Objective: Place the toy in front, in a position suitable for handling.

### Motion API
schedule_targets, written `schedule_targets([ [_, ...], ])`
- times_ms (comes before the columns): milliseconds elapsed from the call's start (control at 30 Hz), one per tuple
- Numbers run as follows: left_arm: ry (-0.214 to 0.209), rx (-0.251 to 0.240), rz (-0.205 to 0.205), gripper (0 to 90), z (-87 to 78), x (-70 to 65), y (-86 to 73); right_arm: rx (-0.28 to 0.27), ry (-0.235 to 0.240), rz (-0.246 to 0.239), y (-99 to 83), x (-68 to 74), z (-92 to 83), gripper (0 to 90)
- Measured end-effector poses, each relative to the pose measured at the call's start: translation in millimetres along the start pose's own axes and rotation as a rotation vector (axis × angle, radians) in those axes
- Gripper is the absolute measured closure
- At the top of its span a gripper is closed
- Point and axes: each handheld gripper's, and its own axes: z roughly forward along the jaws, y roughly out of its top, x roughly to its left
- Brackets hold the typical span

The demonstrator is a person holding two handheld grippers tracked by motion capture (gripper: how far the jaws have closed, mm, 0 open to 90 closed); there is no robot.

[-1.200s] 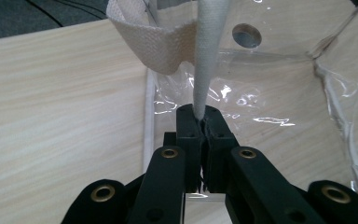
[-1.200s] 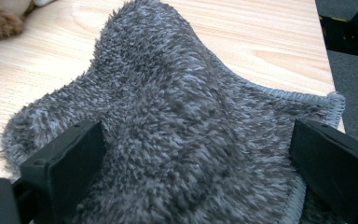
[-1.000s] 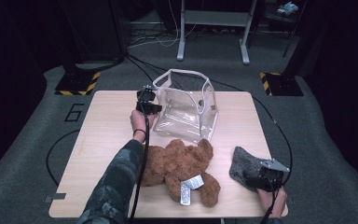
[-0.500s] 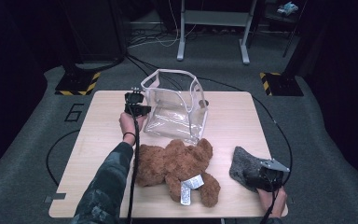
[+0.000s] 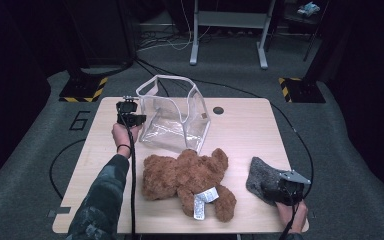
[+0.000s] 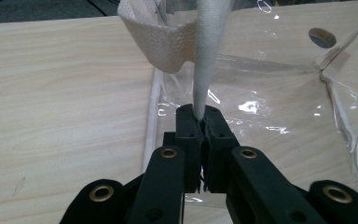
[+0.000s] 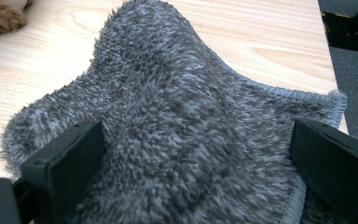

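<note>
A clear plastic bag (image 5: 172, 117) with white trim stands at the back of the wooden table (image 5: 245, 130). My left gripper (image 5: 130, 112) is at the bag's left edge, shut on the white trim strap (image 6: 209, 46); the strap rises straight up out of the closed gripper (image 6: 204, 114) over the clear bag (image 6: 270, 102). A brown teddy bear (image 5: 185, 175) lies in front of the bag. At the front right my right gripper (image 5: 275, 192) stands open, its jaws wide apart either side of a grey fuzzy cloth (image 7: 177, 116) that bulges up between them (image 7: 198, 140).
A round cable hole (image 5: 218, 110) sits in the tabletop right of the bag. The grey cloth (image 5: 262, 175) lies close to the table's right front corner. Bare wood lies left of my left hand. Cables and stands are on the dark floor behind.
My left gripper has moved left along the back of the table, dragging the clear bag with it by the trim. The right gripper, cloth and bear have stayed put.
</note>
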Motion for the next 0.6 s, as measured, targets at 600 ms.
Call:
schedule_targets([
  [600,0.019,-0.037,-0.041,86.5,-17.5,25.7,-17.5,-0.057,0.082,0.033,-2.2,-5.1,-6.3,0.0],
])
